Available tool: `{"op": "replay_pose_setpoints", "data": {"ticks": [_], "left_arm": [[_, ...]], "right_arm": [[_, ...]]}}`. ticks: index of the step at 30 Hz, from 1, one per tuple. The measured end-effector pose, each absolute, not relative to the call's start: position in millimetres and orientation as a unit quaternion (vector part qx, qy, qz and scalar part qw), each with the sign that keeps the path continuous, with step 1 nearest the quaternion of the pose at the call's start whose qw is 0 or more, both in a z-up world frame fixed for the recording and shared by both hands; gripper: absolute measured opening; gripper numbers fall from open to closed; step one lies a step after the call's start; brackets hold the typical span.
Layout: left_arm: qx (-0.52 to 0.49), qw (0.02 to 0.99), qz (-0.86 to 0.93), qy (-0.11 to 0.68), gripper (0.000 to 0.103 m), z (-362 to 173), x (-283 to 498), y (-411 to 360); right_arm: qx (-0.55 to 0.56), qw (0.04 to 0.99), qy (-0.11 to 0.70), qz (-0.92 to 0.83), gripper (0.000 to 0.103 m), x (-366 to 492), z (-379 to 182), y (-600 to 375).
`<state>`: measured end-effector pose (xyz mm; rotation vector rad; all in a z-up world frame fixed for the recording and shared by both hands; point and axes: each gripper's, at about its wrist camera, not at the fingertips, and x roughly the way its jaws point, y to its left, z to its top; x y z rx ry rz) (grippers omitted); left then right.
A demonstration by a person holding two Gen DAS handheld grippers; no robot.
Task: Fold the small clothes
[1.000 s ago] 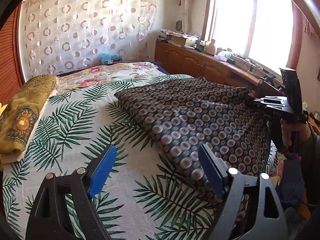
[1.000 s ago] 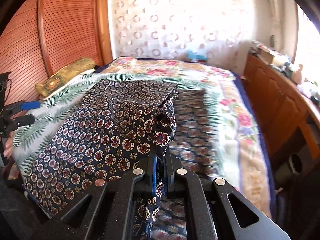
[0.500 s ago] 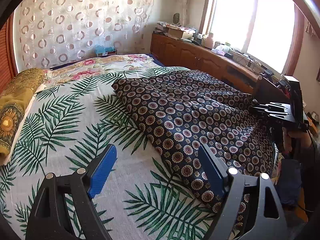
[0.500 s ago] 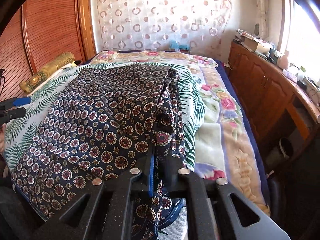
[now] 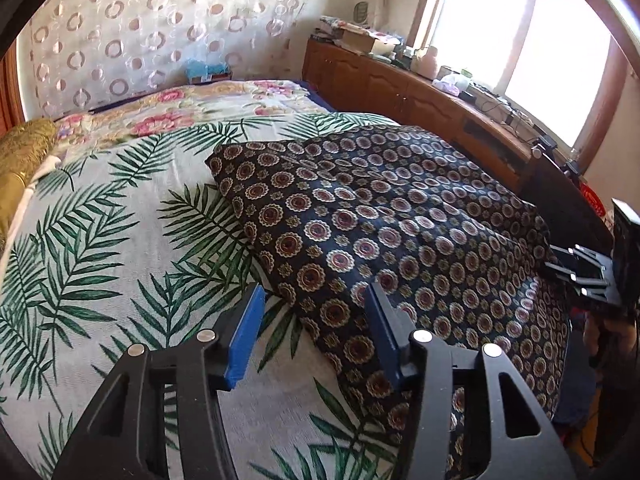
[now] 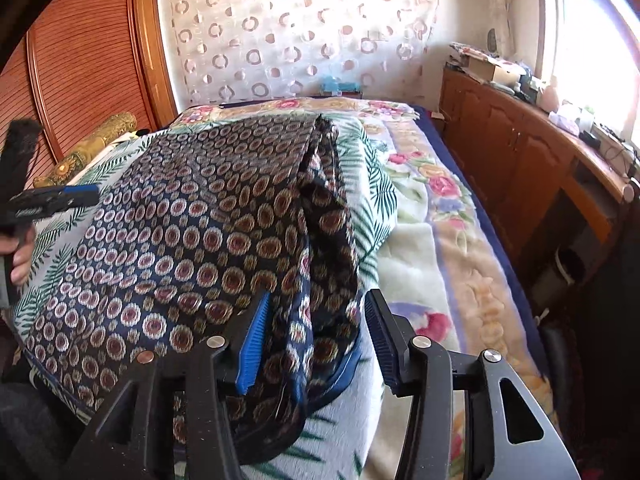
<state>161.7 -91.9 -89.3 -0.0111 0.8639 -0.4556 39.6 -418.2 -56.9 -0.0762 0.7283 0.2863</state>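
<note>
On the palm-leaf bedsheet (image 5: 100, 260), the navy medallion-print cloth (image 5: 400, 220) sits with its near edge between the closing, not-yet-gripping left gripper (image 5: 312, 320); the right gripper (image 6: 314, 332) is opening, bunched hem loose between.

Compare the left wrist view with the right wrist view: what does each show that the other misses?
Left wrist only: the window, and the left gripper closing around the patterned garment's near left edge without pressing it.

Right wrist only: the slatted wooden door, the garment's bunched folded edge, and the right gripper opening, cloth lying loose between its pads.

Both: the garment, leaf-print sheet, circle-pattern curtain, wooden cabinets.
</note>
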Motion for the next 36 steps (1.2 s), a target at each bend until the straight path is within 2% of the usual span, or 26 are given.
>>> {"op": "replay_pose_setpoints", "data": {"ticks": [2,15,16,17,18,20,21,23,25,36], "left_arm": [[-0.013,0.881,-0.216,0.421,0.053,-92.9,165.3,-91.4],[-0.02,0.879,-0.209,0.429,0.053,-101.9,167.5,-95.2],[-0.021,0.879,-0.212,0.427,0.051,-102.2,166.7,-95.9],[-0.022,0.878,-0.215,0.428,0.039,-102.4,167.3,-96.1],[-0.024,0.876,-0.219,0.43,0.034,-103.0,167.3,-97.0],[-0.028,0.873,-0.225,0.433,0.023,-103.3,167.5,-97.1],[-0.028,0.872,-0.227,0.434,0.021,-103.3,167.9,-98.0],[-0.035,0.868,-0.233,0.437,0.008,-103.5,169.2,-97.1],[-0.043,0.867,-0.239,0.436,0.005,-102.1,169.5,-95.6],[-0.026,0.895,-0.216,0.391,0.004,-53.4,167.6,-69.6]], "right_arm": [[-0.035,0.923,0.358,0.135,0.057,37.1,-61.3,-423.0],[-0.023,0.918,0.362,0.16,0.058,28.2,-65.3,-431.1],[-0.023,0.918,0.361,0.161,0.058,27.8,-65.4,-431.4],[-0.024,0.918,0.361,0.161,0.058,27.9,-66.1,-430.2],[-0.025,0.918,0.36,0.163,0.057,27.7,-67.0,-428.8],[-0.026,0.918,0.359,0.169,0.051,27.6,-68.6,-425.7],[-0.026,0.917,0.359,0.173,0.045,27.3,-68.2,-425.3],[-0.025,0.914,0.36,0.184,0.031,26.8,-67.5,-424.7],[-0.016,0.909,0.364,0.203,0.008,28.5,-68.4,-423.6],[-0.01,0.91,0.334,0.244,0.005,20.2,-54.9,-395.7]]}}
